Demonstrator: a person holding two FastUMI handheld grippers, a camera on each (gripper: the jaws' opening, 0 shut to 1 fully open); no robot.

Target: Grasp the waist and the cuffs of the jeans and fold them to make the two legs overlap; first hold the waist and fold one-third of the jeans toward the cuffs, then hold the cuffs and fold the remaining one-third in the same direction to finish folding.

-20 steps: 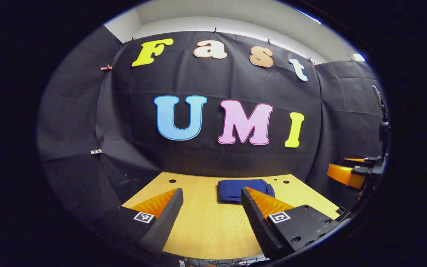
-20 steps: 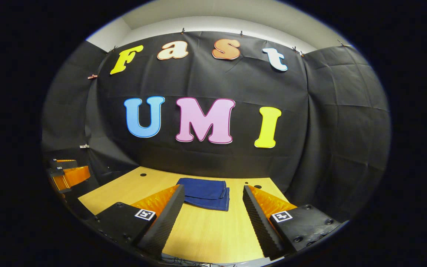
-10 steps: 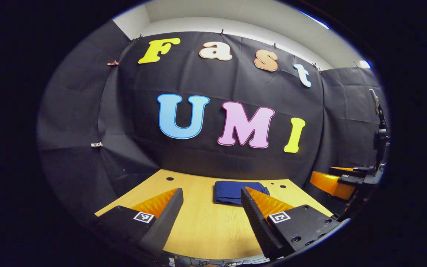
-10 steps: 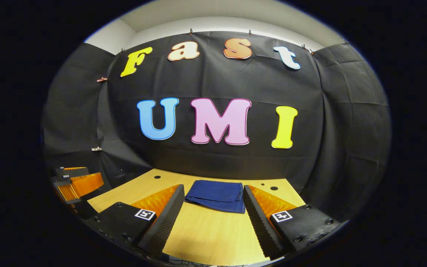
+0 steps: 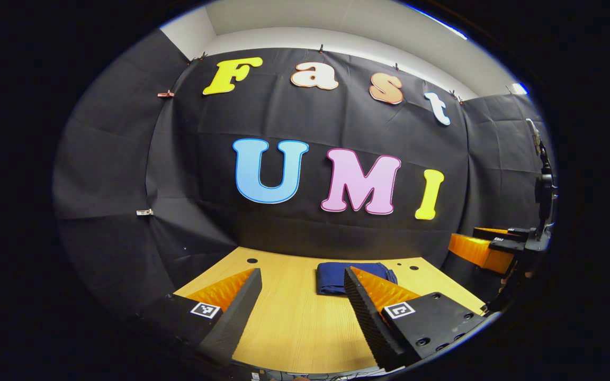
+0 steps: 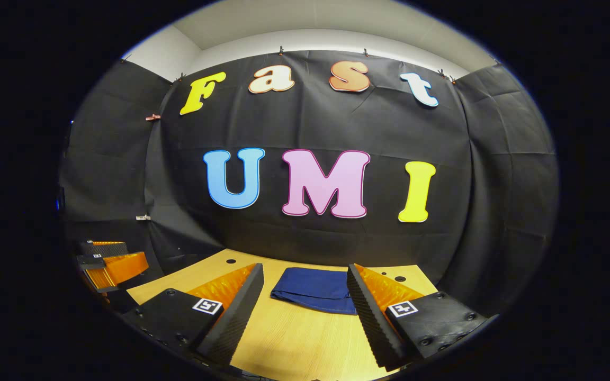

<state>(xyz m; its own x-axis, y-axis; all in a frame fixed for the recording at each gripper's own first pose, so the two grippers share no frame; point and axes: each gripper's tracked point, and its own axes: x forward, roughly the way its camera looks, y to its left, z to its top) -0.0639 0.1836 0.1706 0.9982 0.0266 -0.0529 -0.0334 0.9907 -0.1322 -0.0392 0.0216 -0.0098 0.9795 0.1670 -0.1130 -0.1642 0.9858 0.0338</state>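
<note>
Compared with one second ago, both views have shifted a little: the wall sits lower and more to the right in each, and the jeans look slightly farther away, so I judge that both tools have been drawn back and tilted, not brought closer.

The jeans (image 6: 313,289) lie on the far part of the tabletop (image 6: 294,338), near the cloth wall, as one compact dark blue packet with several layers at the near edge. From this shape I judge that the folding in thirds is already finished, or very close to it. This would explain why nothing is held now: the packet rests flat by its own weight and needs no support.

In the right gripper view, the right tool (image 6: 305,312) hangs above the tabletop with its two fingers spread wide, released, and the jeans are seen between them but well beyond the tips, not touched. In the left gripper view, the left tool (image 5: 302,309) is also released, fingers wide apart and empty; its right finger hides the right part of the jeans (image 5: 331,278). Each tool also appears at the edge of the other view, off to the side of the tabletop: the right tool (image 5: 487,248) and the left tool (image 6: 106,262).

Counted: one pair of jeans, one tabletop, two tools with two fingers each. On the tabletop I also count a few small dark holes (image 5: 252,260) near the far edge, but the exact number I cannot tell, since some may be hidden.
</note>
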